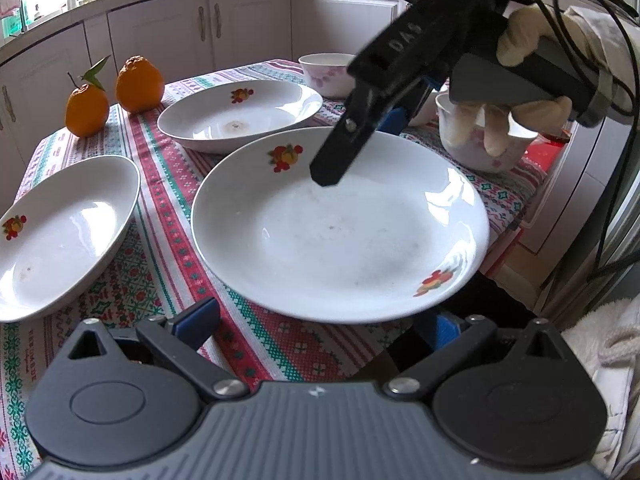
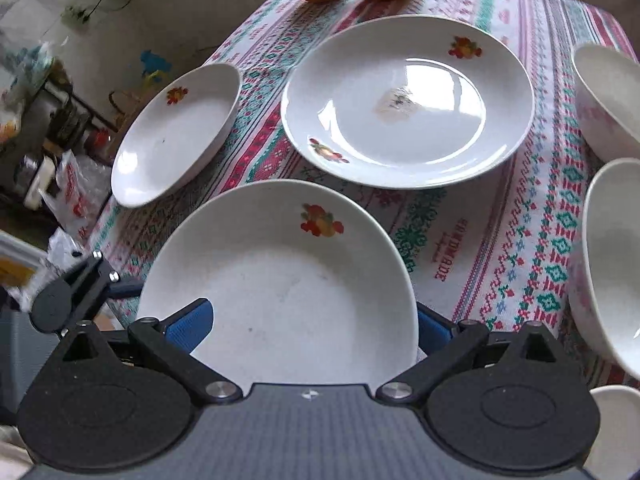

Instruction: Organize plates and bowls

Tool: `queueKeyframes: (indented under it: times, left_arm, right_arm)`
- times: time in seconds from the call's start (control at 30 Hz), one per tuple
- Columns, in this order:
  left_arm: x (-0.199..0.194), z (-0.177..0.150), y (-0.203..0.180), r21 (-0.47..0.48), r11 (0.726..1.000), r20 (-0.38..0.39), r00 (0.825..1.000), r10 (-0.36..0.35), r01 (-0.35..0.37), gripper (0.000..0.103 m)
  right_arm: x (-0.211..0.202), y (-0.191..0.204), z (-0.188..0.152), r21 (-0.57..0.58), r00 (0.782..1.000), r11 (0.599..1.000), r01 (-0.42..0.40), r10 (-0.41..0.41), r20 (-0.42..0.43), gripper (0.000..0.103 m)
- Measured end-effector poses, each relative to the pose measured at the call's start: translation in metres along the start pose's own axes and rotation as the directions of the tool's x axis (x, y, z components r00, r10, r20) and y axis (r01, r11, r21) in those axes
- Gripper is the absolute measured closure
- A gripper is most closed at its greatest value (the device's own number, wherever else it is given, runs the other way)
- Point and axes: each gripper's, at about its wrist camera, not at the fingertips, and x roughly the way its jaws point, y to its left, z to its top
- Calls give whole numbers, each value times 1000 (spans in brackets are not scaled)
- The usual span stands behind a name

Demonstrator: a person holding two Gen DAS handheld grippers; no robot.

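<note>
**Nearest:** The left gripper (image 1: 320,324) is showing its fingers spread wide. One blue pad is sitting clear over the tablecloth (image 1: 168,240), and the other is lying partly hidden under the near rim of the nearest plate (image 1: 340,232). It is gripping nothing.

**Plate in hand:** The right gripper (image 2: 310,324), held by a gloved hand (image 1: 532,40), is straddling the opposite rim of that plate. One finger is lying over the plate's inner face and the other behind it. The fingers are still standing well apart, so in my judgement they are not yet pinching the rim. The plate is overhanging the worktop edge. Whether it is resting or slightly raised cannot be told.

**Middle distance:** The left-hand plate (image 1: 60,236) and the far plate (image 1: 240,116) are lying singly on the cloth, each apart from the others. The far plate is carrying a smudge at its centre.

**Right side:** The near bowl (image 1: 480,140) and the far bowl (image 1: 326,72) are standing near each other but not nested. The right wrist view is showing a third bowl (image 2: 616,420) at its lower corner.

**Farthest:** Two oranges (image 1: 112,96) are sitting at the far edge.

**Finding:** Nothing is stacked yet, so the task is only beginning. All the plates are awaiting stacking and all the bowls nesting.
</note>
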Motion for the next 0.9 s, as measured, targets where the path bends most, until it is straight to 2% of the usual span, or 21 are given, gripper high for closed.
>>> queueKeyframes:
  times: [0.27, 0.47, 0.6, 0.83, 0.9]
  left_arm:
    - [1, 0, 0, 7, 1000, 5, 1000, -2, 2, 1]
    - [1, 0, -1, 15, 1000, 9, 1000, -4, 4, 1]
    - [0, 0, -3, 27, 1000, 16, 1000, 1, -2, 2]
    - [-1, 1, -3, 32, 999, 18, 1000, -11, 10, 2]
    - [-2, 1, -3, 33, 999, 16, 1000, -22, 21, 8]
  right_arm:
    - [1, 5, -2, -62, 1000, 998, 21, -22, -7, 0]
    - [-1, -4, 2, -39, 998, 998, -54, 54, -19, 0]
    - [-3, -6, 3, -50, 998, 996, -69, 68, -17, 1]
    - [-9, -23, 6, 0, 995, 995, -103, 103, -18, 17]
    - [-10, -28, 7, 19, 993, 993, -114, 114, -19, 20]
